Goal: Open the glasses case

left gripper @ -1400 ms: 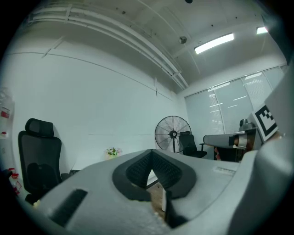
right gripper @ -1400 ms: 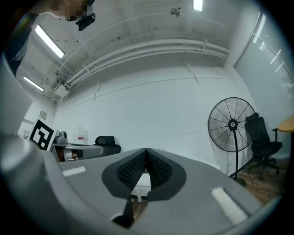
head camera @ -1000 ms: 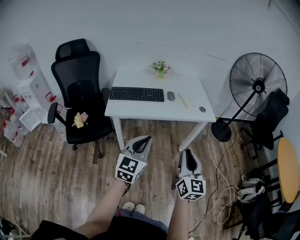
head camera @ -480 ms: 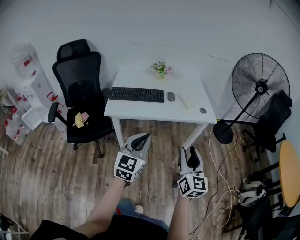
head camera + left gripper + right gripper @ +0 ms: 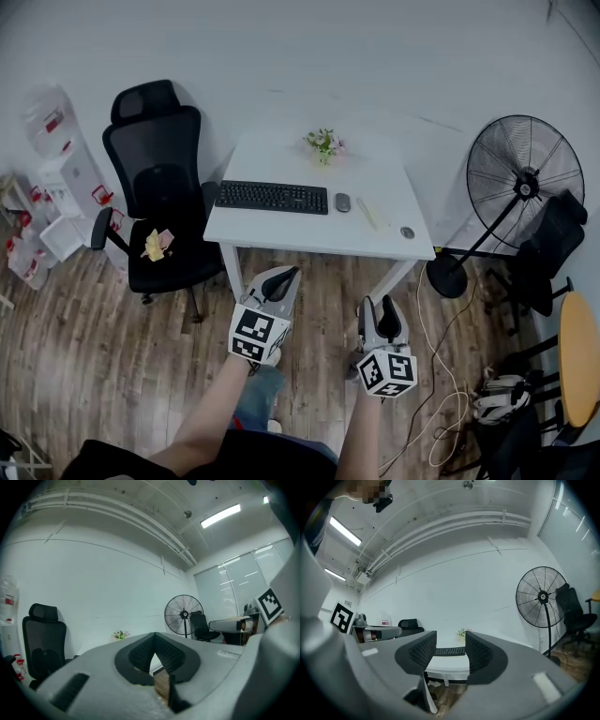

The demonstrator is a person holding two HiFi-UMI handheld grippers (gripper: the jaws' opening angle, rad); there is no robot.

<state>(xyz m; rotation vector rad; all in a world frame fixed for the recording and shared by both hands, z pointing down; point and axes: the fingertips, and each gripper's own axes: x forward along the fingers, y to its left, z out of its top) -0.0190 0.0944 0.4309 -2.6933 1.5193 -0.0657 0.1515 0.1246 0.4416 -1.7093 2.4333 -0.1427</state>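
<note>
While both grippers hover near the person, well short of the far desk (image 5: 375, 178), the left gripper (image 5: 295, 275) is closed and the right gripper (image 5: 380, 307) has just been opening, empty. The glasses case cannot be told apart among the small desk items, so a reach could well grab the mouse (image 5: 342, 202) instead.

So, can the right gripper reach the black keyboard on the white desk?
Probably not yet: the right gripper, its empty jaws just opening, hangs over wooden floor short of the white desk; the black keyboard lies farther back. Nothing blocks it.
</note>
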